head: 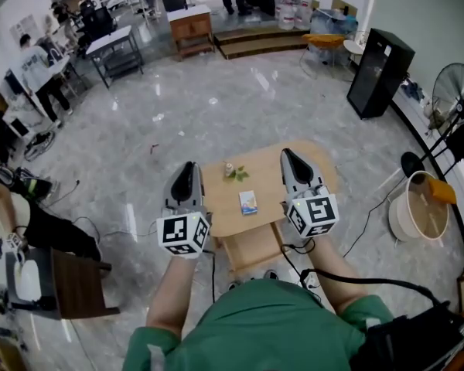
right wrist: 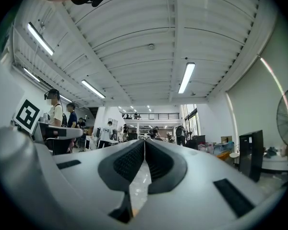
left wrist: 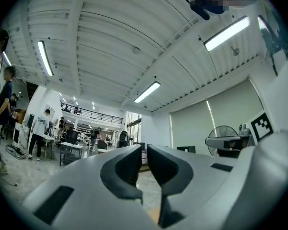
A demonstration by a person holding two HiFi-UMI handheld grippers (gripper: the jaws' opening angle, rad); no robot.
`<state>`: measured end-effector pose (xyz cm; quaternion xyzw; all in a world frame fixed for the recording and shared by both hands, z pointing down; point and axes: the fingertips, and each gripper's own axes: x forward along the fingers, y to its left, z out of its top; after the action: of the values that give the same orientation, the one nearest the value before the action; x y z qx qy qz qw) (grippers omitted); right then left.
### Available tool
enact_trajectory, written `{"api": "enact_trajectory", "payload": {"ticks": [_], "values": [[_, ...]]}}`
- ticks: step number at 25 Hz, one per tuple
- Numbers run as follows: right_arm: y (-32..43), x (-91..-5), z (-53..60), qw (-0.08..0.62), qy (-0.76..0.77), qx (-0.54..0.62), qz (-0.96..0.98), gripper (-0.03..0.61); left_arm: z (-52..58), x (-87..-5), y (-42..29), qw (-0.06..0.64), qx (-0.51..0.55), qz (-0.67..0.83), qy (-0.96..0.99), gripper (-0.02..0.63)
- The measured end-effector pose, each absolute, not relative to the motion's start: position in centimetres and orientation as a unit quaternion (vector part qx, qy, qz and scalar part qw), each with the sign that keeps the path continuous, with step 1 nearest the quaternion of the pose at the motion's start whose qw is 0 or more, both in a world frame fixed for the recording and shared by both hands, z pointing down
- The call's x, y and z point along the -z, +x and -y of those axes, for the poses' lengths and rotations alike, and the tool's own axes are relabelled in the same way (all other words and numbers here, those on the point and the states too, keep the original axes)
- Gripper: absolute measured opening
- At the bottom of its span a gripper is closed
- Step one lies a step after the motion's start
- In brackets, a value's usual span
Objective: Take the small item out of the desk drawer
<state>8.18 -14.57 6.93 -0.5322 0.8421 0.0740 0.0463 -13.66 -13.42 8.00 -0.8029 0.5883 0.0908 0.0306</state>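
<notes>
Jaws of the right gripper (head: 287,154) are pressed together, empty; the left gripper (head: 188,165) jaws are held a sliver apart, empty. Both are held over the table (head: 220,211), where a small box (head: 248,202) is seen between them.

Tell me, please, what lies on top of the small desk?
A small blue-and-white box and a leafy ornament lie there. The right gripper covers part of the desk top; anything beneath it is unseen.
</notes>
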Motion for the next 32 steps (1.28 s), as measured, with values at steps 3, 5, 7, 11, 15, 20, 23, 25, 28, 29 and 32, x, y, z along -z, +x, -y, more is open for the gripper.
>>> {"api": "enact_trajectory", "payload": {"ticks": [3,5,7,11,15,20,23,25,28,29,32], "values": [[8.6,-7.3,14.8,0.048,-0.532,-0.069,-0.843,0.029,13.6,-8.3,-13.2,0.029,-0.087,-0.589,-0.803,0.049],[8.8,-7.5,15.0,0.049,-0.530,-0.068,-0.844,0.029,13.8,-8.5,-13.0,0.029,-0.085,-0.590,-0.802,0.049],[9.1,-7.7,15.3,0.050,-0.529,-0.067,-0.845,0.029,14.0,-8.6,-12.7,0.029,-0.084,-0.591,-0.802,0.049],[9.5,-7.9,15.9,0.050,-0.527,-0.062,-0.846,0.029,14.6,-9.1,-12.4,0.025,-0.079,-0.594,-0.800,0.049],[10.4,-7.7,16.8,0.053,-0.525,-0.056,-0.847,0.029,15.4,-8.8,-11.4,0.024,-0.074,-0.595,-0.800,0.049],[11.6,-8.4,17.2,0.055,-0.522,-0.043,-0.850,0.026,15.7,-9.3,-10.2,0.020,-0.064,-0.598,-0.799,0.049],[12.2,-9.4,17.1,0.058,-0.519,-0.043,-0.851,0.026,15.6,-10.2,-9.5,0.021,-0.062,-0.598,-0.799,0.049],[12.8,-9.7,17.4,0.062,-0.516,-0.046,-0.853,0.023,15.8,-10.5,-8.8,0.026,-0.061,-0.598,-0.799,0.049],[13.9,-9.4,18.6,0.067,-0.512,-0.047,-0.855,0.023,16.8,-10.0,-7.5,0.032,-0.056,-0.599,-0.798,0.049],[14.2,-9.3,19.0,0.069,-0.511,-0.045,-0.856,0.023,17.1,-9.9,-7.1,0.032,-0.052,-0.599,-0.798,0.049],[14.8,-9.8,19.9,0.069,-0.510,-0.035,-0.857,0.023,17.9,-10.3,-6.4,0.027,-0.037,-0.601,-0.798,0.049]]}}
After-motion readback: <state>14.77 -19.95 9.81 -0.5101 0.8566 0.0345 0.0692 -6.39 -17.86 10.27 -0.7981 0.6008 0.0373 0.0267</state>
